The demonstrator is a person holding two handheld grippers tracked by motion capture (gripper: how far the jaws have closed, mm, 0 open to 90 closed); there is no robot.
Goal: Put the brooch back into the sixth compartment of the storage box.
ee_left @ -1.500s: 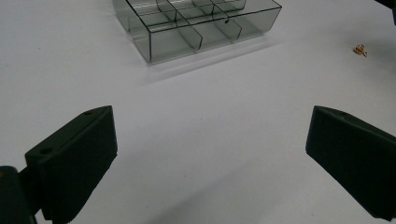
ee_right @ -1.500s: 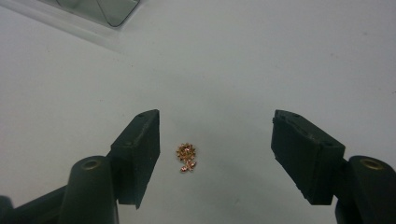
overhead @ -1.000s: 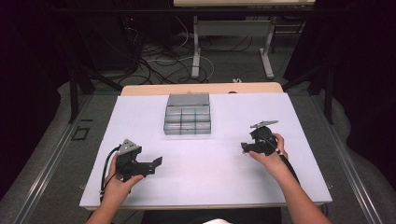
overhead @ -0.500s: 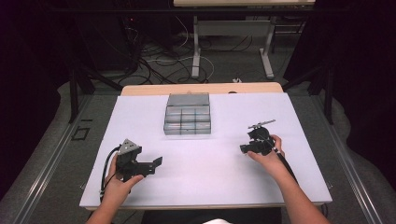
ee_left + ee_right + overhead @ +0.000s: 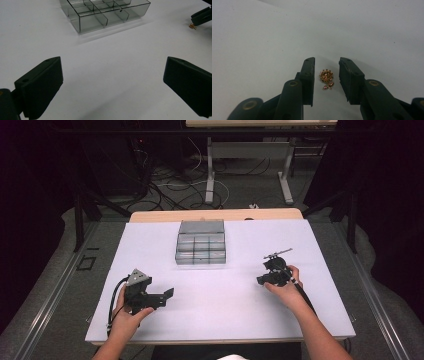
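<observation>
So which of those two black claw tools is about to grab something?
The right gripper: its jaws sit narrowly apart on either side of a small gold flower-shaped trinket lying on the white table. The left gripper gapes wide over bare surface.

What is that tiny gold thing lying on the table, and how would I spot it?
Start at the white table and find the person's right gripper, to the right of the clear divided box. Between its open jaws lies a small gold ornament, flat on the surface. It is round with a spiky sunburst rim and two little reddish stones hanging below.
</observation>
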